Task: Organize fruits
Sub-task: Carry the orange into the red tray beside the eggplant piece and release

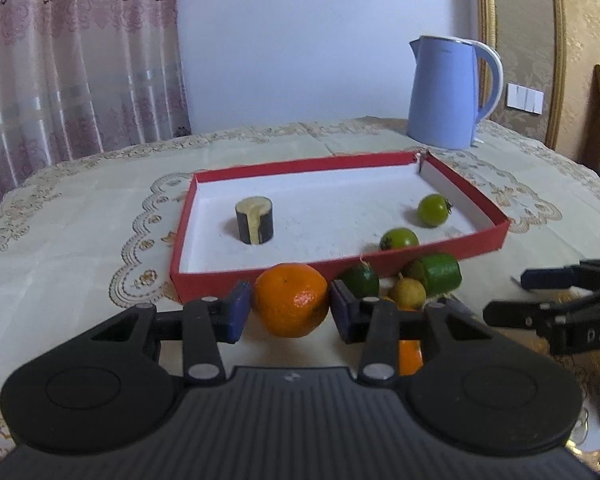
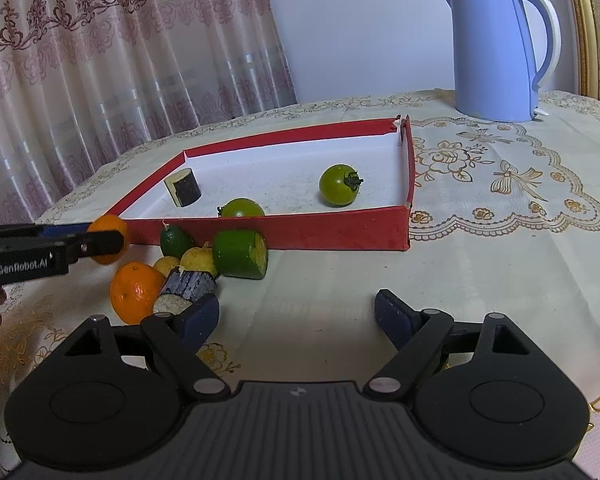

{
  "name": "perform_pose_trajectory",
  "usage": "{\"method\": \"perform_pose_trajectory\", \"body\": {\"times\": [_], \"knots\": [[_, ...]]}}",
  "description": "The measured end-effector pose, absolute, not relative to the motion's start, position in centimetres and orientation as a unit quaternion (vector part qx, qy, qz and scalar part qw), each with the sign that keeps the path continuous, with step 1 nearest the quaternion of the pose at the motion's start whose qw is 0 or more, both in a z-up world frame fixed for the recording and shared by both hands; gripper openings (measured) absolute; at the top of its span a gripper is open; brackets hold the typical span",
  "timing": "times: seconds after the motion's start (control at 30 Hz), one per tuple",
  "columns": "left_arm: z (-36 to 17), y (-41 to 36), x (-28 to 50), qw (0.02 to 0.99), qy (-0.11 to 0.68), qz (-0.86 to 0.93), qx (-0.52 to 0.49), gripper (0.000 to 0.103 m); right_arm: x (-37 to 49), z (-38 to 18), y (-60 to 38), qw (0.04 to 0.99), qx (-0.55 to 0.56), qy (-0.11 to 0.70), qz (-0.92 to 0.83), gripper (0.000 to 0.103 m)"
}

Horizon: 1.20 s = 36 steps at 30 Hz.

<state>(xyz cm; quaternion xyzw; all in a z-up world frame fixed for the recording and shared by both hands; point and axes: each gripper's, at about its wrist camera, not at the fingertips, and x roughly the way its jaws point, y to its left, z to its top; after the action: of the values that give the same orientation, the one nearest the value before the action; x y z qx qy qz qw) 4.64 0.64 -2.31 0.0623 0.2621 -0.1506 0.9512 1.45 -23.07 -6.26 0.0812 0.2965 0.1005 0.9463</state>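
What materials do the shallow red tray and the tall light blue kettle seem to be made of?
Shallow red tray: probably cardboard covered in matte red paper, white inside; one far corner is split and frayed. Tall light blue kettle: likely smooth plastic with a soft sheen and a white handle; the rim looks metallic, though I cannot confirm it.

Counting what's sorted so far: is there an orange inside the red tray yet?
No, the red tray holds only two green tomatoes and a dark cut piece.
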Motion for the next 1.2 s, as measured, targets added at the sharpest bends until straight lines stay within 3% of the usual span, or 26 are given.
{"method": "perform_pose_trajectory", "body": {"times": [0.43, 1.2], "knots": [[-0.3, 0.3, 8.3, 0.961, 0.244, -0.118, 0.050, 0.039, 1.4, -6.3, -23.0, 0.947, 0.076, 0.297, 0.099, 0.085], [-2.3, 0.8, 16.5, 0.959, 0.276, -0.049, 0.030, 0.039, 1.4, -6.3, -22.2, 0.947, 0.051, 0.303, 0.094, 0.088]]}}
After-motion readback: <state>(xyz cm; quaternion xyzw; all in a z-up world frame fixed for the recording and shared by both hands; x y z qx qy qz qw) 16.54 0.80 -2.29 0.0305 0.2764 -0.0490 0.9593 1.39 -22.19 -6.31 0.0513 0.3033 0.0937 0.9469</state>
